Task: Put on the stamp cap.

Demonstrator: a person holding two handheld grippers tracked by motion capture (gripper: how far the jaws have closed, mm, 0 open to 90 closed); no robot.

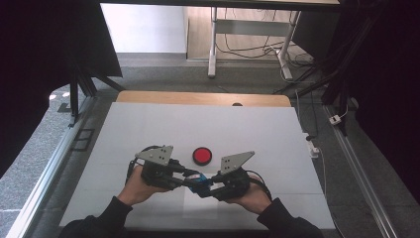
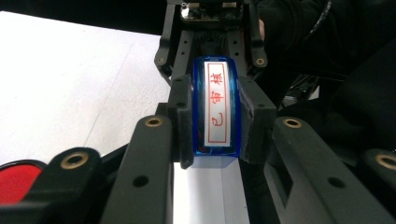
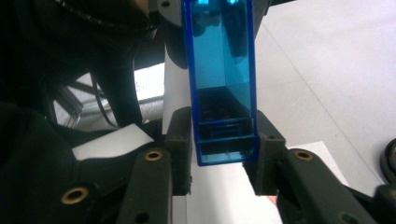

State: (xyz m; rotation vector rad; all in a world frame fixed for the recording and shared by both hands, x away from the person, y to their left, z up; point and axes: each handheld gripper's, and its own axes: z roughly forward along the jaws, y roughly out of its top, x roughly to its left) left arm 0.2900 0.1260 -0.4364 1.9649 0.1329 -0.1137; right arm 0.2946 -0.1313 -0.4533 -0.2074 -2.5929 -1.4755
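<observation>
A translucent blue stamp case [image 1: 199, 179] hangs above the table's near middle, held between both grippers. In the left gripper view the stamp [image 2: 218, 105] shows a white label with red characters, and my left gripper [image 2: 215, 122] is shut on its near end. The right gripper [image 2: 210, 51] grips its far end. In the right gripper view the blue case [image 3: 223, 70] runs away from me, and my right gripper [image 3: 225, 161] has its pads pressed on both sides. From above, the left gripper [image 1: 190, 178] and right gripper [image 1: 208, 182] point at each other.
A round red pad [image 1: 202, 155] lies on the white table cover [image 1: 148, 124] just beyond the grippers, and it shows again as a red pad [image 2: 16, 179] at the lower left. A white sheet [image 1: 200, 208] lies below the stamp. Black frames and cables flank the table.
</observation>
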